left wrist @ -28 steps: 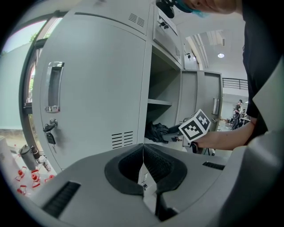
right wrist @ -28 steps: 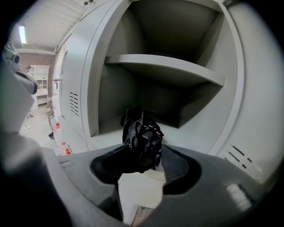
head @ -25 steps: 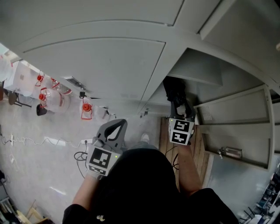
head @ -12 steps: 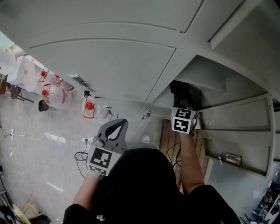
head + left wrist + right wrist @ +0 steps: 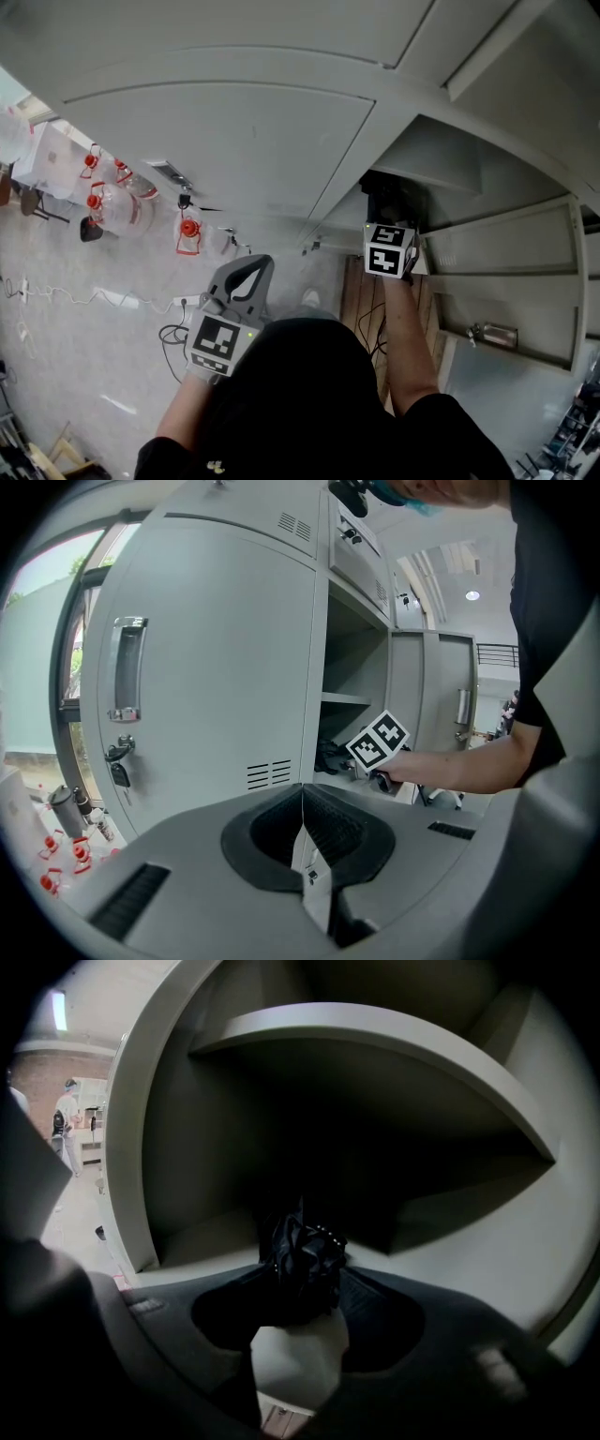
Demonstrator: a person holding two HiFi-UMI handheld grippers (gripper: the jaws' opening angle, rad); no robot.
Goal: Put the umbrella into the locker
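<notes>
Locker (image 5: pixel 127 1147) interior: only right gripper view shows umbrella (image 5: pixel 305 1258) apparently clamped.

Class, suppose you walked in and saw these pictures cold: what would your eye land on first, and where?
First, the black folded umbrella clamped in the right tool, reaching into the open compartment of the grey metal locker. Next, the left tool, shut and empty, held low before a closed locker door. On the floor at the left stand clear plastic jugs with red caps.

open locker compartment (image 5: pixel 187 1176), shelf (image 5: pixel 375 1026) above, closed door (image 5: pixel 206 667) left
</notes>
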